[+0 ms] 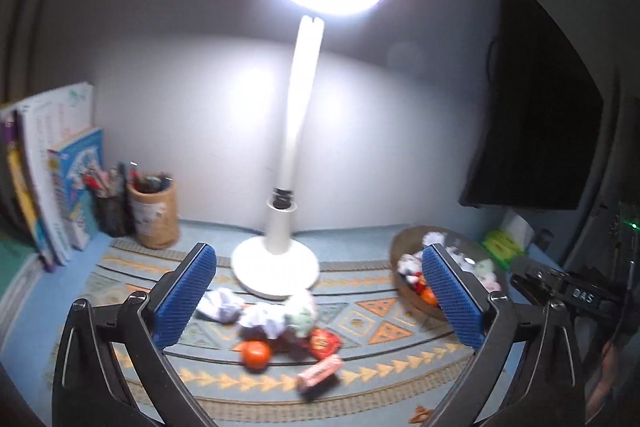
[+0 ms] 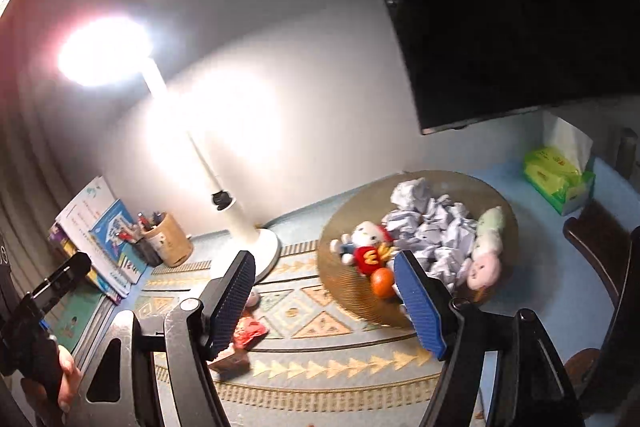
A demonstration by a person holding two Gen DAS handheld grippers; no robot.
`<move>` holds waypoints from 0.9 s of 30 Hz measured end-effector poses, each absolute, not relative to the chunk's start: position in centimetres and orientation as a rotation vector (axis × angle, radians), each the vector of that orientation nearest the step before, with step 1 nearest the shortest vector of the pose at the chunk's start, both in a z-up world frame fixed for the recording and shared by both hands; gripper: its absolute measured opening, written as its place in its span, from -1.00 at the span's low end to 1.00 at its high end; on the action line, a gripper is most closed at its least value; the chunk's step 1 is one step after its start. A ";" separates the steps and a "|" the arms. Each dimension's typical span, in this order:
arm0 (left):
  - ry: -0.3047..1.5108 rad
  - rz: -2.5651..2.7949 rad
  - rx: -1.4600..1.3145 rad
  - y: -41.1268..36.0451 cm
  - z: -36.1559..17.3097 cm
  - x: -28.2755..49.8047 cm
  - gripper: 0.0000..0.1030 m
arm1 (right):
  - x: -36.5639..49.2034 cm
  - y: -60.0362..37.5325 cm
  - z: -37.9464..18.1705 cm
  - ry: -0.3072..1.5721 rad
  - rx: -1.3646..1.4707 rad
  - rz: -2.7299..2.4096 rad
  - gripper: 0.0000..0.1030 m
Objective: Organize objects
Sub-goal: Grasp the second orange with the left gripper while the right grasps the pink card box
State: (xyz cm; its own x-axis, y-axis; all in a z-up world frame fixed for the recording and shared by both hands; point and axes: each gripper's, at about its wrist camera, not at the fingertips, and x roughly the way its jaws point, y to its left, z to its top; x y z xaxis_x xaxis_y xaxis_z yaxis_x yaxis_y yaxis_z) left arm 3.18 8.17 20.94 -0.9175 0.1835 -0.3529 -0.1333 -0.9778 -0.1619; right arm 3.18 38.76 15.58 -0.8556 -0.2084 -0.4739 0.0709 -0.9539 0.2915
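- White wall (image 1: 192, 75) behind the table, dark room, curtain folds at far left in the right wrist view
- Black screen (image 2: 520, 7) hangs over the table's back right corner, unlit
- Table (image 2: 540, 291) has a light blue top; a patterned runner (image 1: 380, 311) with orange triangles covers its middle
- White desk lamp (image 1: 286, 211) stands at the back edge, mid-table, round base on the runner, head lit and blown out
- Books (image 1: 52, 179) stand upright at the left edge, more lie flat under them
- Round woven basket (image 2: 352, 303) sits right of the lamp base, on the runner's right end: holds crumpled paper balls (image 2: 432, 227), a white plush with red shirt (image 2: 368, 247), a pink-and-green plush (image 2: 486, 251), an orange (image 2: 382, 281)
- Green tissue box (image 2: 560, 179) in the back right corner, well apart from the basket
- Two pen cups (image 1: 154, 211) at the back left, just beside the books
- Loose pile on the runner in front of the lamp base: crumpled paper (image 1: 224, 305), a pale green plush (image 1: 302, 315), a second orange (image 1: 256, 355), a red snack packet (image 1: 324, 341), a pink packet (image 1: 320, 375) nearest the front edge; blurred
- Left gripper (image 1: 320, 301) jaws spread wide, nothing between the pads, above the loose pile
- Right gripper (image 2: 324, 301) jaws apart, pads touching nothing, in front of the basket's near rim
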 end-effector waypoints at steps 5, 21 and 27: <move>-0.247 3.033 -0.686 1.4 15.9 3.7 0.99 | 4.1 32.6 8.6 -0.428 0.852 -2.732 0.71; -0.047 2.981 -0.947 1.2 3.9 1.7 0.98 | 3.4 25.2 -0.3 -0.043 1.071 -2.756 0.71; -0.094 2.966 -0.957 0.6 3.9 1.5 0.98 | 3.2 24.4 -0.3 0.024 1.087 -2.761 0.71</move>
State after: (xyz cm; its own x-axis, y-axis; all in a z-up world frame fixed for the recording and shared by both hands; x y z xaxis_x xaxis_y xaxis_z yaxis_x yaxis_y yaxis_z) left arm 1.46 0.56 3.89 -0.8114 0.0413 -0.5831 -0.0042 -0.9979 -0.0648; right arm 3.22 24.37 -0.27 -0.7182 -0.1557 -0.6781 0.1674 -0.9847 0.0488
